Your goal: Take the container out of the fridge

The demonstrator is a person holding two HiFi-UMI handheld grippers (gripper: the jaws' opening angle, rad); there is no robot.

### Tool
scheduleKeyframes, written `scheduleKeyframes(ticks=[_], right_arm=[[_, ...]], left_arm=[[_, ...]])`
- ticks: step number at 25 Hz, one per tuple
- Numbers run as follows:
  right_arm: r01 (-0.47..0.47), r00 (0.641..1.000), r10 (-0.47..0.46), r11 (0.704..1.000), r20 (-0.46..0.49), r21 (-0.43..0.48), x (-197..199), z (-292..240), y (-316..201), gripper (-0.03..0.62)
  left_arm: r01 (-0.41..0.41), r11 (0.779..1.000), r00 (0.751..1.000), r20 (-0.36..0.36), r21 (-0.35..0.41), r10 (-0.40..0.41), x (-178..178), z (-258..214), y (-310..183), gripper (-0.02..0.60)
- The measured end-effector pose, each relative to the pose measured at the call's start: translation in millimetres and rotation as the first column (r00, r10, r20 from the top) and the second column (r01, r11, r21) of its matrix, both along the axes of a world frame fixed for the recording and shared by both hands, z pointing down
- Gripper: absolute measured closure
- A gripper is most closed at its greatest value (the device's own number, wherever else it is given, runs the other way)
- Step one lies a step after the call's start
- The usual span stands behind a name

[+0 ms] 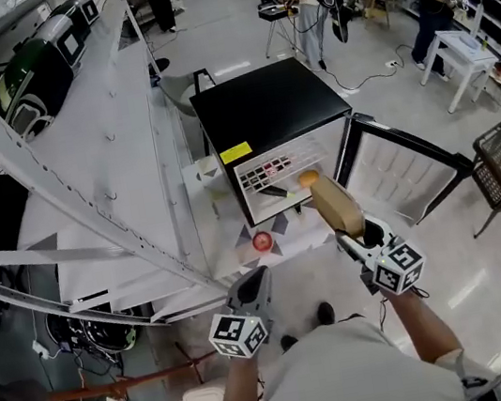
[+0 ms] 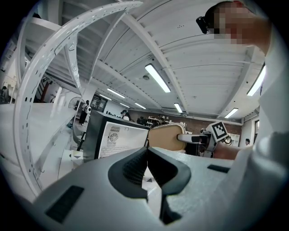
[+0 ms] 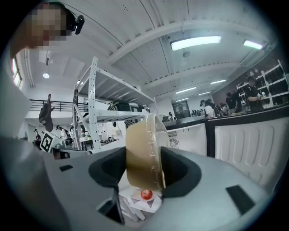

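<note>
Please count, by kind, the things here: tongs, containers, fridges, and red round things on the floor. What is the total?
Tongs: 2 (left tongs, right tongs)
Container: 1
Fridge: 1
Red round thing: 1
Total: 5

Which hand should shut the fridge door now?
Probably left: the left gripper is shut and empty, while the right gripper is clamped on the container. The open door does hang nearer the right.
</note>
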State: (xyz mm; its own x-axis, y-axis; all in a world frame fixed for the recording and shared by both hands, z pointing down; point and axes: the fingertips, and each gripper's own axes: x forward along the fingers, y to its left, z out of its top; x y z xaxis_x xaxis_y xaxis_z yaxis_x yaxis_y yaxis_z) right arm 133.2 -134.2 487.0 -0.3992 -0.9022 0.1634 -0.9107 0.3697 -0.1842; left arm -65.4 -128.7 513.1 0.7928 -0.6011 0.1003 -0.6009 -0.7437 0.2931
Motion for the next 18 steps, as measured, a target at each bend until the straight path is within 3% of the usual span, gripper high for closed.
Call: scheduleKeyframes(ticks=[18], right_arm=[[0.006,1.0,-0.006,1.0,0.006,0.011,2.7,-7.5,3.7,0.356]], left_arm=[[-0.017,1.0,1.0,-0.019,0.015,0.018,15.6,-7.6,-11.2,0.577]])
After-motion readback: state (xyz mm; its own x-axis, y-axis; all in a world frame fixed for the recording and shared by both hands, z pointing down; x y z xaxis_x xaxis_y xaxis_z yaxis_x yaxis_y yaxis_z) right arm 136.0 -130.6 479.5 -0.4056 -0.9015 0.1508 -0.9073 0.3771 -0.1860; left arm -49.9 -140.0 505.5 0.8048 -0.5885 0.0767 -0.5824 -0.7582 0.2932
